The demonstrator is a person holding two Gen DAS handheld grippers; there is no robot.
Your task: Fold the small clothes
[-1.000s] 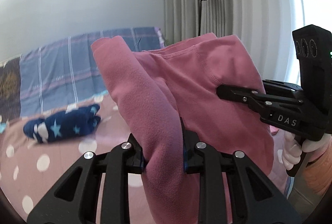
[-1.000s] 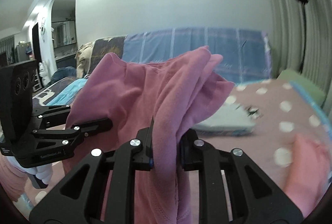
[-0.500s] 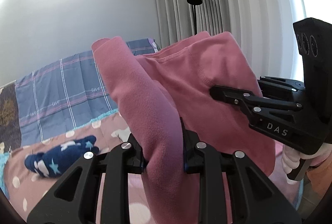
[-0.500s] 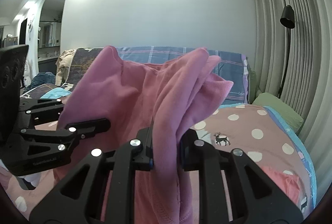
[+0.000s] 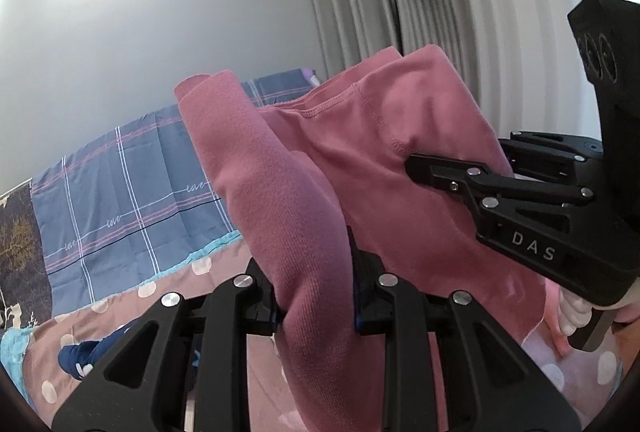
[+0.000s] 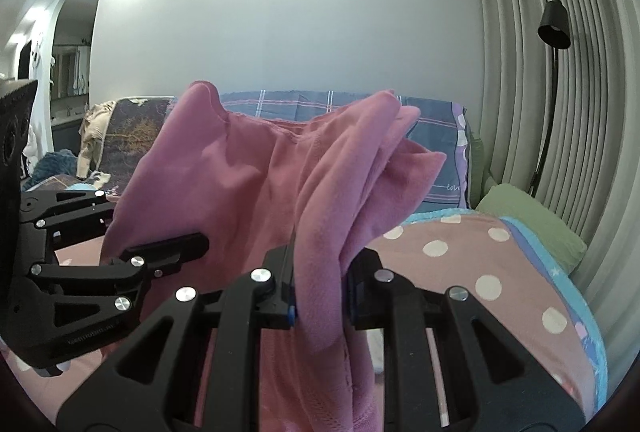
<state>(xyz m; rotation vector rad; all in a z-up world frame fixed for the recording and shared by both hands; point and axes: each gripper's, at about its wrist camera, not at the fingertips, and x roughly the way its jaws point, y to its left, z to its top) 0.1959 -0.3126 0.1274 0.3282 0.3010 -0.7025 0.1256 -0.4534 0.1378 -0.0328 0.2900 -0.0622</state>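
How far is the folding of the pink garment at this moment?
Done: both grippers have gripped it. The left gripper and right gripper are each shut on bunched cloth of the pink garment, held up above the polka-dot bed cover. Left to do: no neat fold shows yet, so laying it flat and folding remain.

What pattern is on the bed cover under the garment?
White polka dots on dusty pink bed cover, with a blue edge; clearest in the right wrist view.

Both grippers matte black w/ silver screws, blue pad edges, "DAS" lettering.
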